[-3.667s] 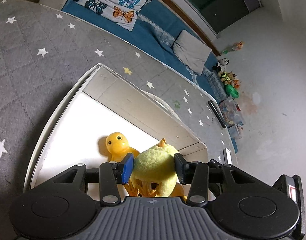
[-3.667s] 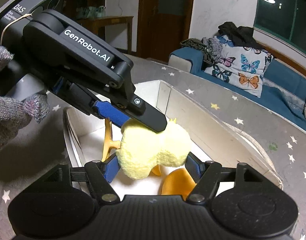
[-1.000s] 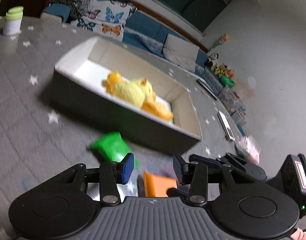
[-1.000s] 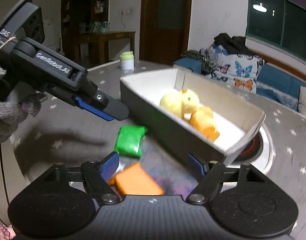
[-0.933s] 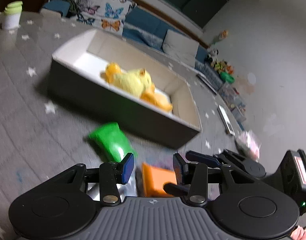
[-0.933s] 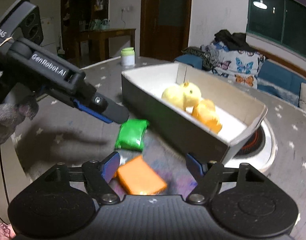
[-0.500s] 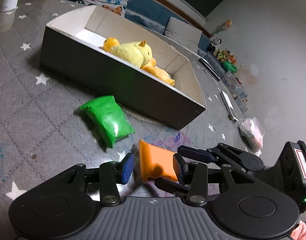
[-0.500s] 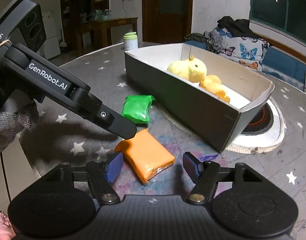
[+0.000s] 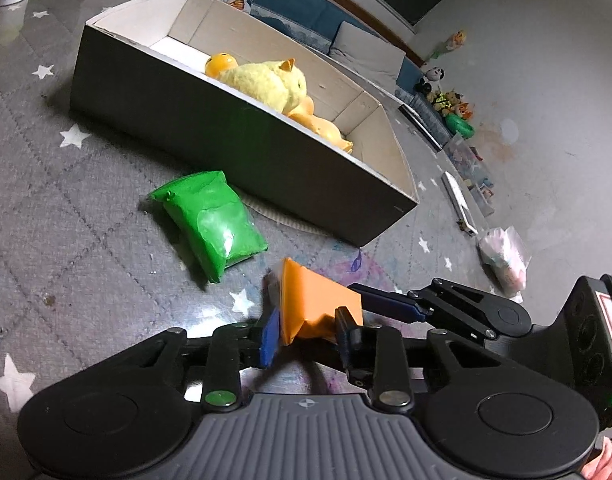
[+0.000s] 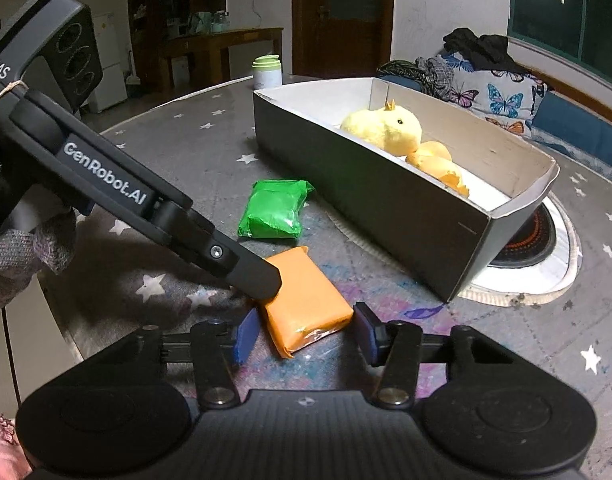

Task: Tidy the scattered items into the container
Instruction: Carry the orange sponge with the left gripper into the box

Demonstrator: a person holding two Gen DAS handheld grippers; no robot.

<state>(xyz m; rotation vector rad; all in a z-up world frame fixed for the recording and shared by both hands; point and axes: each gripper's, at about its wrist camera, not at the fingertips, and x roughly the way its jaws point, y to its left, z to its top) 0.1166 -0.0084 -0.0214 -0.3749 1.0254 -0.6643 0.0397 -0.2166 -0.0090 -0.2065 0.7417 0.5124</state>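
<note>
Both hand-held grippers bracket the orange packet: left pinching, right open.

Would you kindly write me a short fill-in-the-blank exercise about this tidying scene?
1. The left gripper is closing on the ____ packet.
2. The green packet lies on the table, ____ the box.
3. The yellow chick lies ____ the box.
4. The right gripper is ____.

Missing words: orange; outside; inside; open
</note>
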